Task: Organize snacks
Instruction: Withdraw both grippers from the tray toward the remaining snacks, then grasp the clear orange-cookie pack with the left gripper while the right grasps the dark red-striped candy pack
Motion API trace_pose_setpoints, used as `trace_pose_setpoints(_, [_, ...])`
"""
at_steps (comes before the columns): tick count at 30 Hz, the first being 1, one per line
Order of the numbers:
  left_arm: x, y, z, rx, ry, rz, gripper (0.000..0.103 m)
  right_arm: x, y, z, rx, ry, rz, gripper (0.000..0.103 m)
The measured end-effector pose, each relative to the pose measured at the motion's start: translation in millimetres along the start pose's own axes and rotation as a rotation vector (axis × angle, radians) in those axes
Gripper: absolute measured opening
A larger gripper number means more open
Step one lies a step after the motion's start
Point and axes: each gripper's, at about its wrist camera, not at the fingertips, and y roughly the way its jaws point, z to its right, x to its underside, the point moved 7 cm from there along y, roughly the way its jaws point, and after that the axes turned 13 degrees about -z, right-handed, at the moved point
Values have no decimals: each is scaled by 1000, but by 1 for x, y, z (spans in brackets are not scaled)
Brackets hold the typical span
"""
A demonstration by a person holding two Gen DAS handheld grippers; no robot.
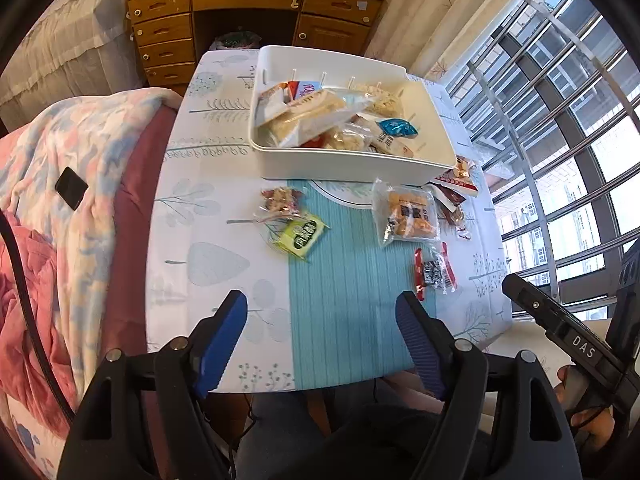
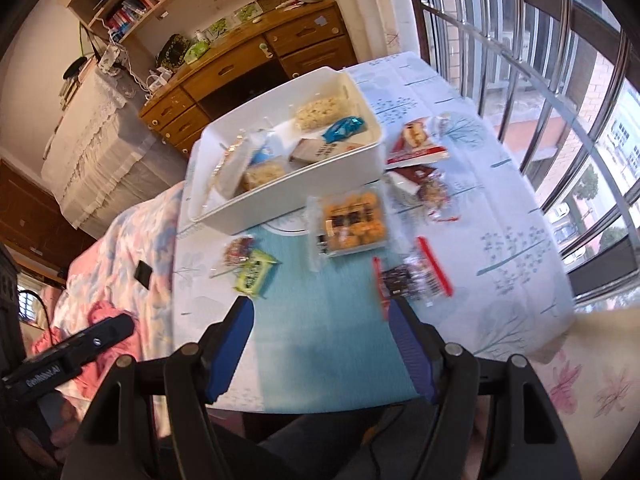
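Two hand-held grippers hang over a small table (image 1: 224, 184) covered in a white cloth printed with pale blue trees, a teal striped runner down its middle. The left gripper (image 1: 320, 312), seen at the bottom of its own view, has its blue-padded fingers (image 1: 224, 340) spread apart with nothing between them, over the near end of the runner. The right gripper (image 2: 320, 316) fills the bottom of the right wrist view, its blue pads likewise spread and empty; it also shows at the lower right edge of the left wrist view, gripped by a hand (image 1: 592, 420).

A white rectangular plastic bin (image 1: 344, 160) sits in the upper centre of the left view, already piled with wrapped snacks, among them a shiny blue foil packet (image 1: 398, 128) and clear bags of pale puffed rice cakes (image 2: 320, 112).

Loose snacks lie on the table in front of the bin. A green rectangular wrapped bar (image 1: 302, 234) rests left of centre, touching a clear packet of mixed nuts (image 1: 280, 200) just above it. A clear tray of golden pastries (image 1: 408, 210) lies right of centre, and a clear packet with red ends and a dark sweet (image 1: 434, 274) lies below it. Red-and-white packets (image 2: 416, 148) crowd the bin's right corner.

A wooden desk with drawers (image 1: 168, 36) stands at the upper left, a pink and blue floral blanket (image 1: 60, 200) along the left edge, a barred window (image 1: 560, 140) at right.
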Motion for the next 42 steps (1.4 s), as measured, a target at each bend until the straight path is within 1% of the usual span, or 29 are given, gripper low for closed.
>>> trace_pose_setpoints(5, [-4,14,22,-10,-35,-20,81,-9,-3,30,40,-66,10,70])
trace_pose_setpoints(8, [-8,24,33,-6,-77,-29,82,-17,1,47,58,-105,-17,70])
trace_pose_setpoints(13, [-18,44,53,-4,-122,-46,84,-34,10,63,49,-202,-59,71])
trace_pose_setpoints(16, [-25,55,66,9,-153,-60,84,-40,22,69,64,-282,-119,71])
trace_pose_setpoints(18, [-31,63,74,14,-172,-62,85,-42,27,70,58,-329,-148,71])
trace_pose_setpoints(21, [-40,77,86,3,-189,-76,88,-44,36,69,69,-452,-189,73])
trace_pose_setpoints(23, [-47,88,95,-5,-193,-90,89,-42,42,66,76,-553,-203,75])
trace_pose_setpoints(25, [-52,98,102,-16,-190,-106,89,-39,48,63,75,-656,-212,75])
trace_pose_setpoints(29, [-63,117,111,-36,-194,-137,89,-39,61,66,42,-771,-208,75])
trace_pose_setpoints(33, [-77,139,119,-53,-197,-175,89,-38,77,72,2,-842,-190,75])
trace_pose_setpoints(38, [-93,167,123,-79,-188,-215,91,-28,99,74,-64,-926,-161,75])
trace_pose_setpoints(42, [-104,191,127,-81,-185,-245,92,-21,118,73,-69,-980,-118,75])
